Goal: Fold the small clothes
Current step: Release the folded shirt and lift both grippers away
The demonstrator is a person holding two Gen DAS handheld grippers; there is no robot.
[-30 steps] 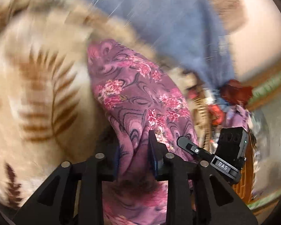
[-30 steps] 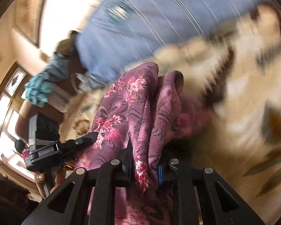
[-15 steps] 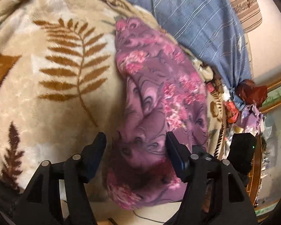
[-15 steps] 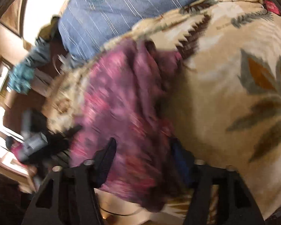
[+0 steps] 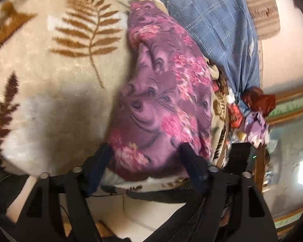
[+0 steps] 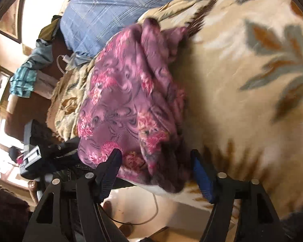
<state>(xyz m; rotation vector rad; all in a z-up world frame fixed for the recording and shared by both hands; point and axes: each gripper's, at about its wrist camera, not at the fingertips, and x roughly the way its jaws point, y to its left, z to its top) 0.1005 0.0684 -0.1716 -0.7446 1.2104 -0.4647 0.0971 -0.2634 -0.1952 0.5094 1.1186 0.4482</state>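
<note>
Beige leaf-patterned fleece blanket (image 5: 50, 84) is filling both frames. Both the left gripper (image 5: 146, 161) and right gripper (image 6: 157, 165) are gaping, released, at lower centre. A crumpled purple floral cloth (image 5: 163, 100) is lying bunched just beyond their tips.

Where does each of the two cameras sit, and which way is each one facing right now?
Left wrist: on the left gripper, looking forward along its open fingers at the purple floral garment on the leaf-print blanket; blue plaid cloth beyond.
Right wrist: on the right gripper, fingers also open, facing the same garment and blanket; the other gripper's body shows at left.
Shared: garment, blanket, blue plaid cloth.
</note>
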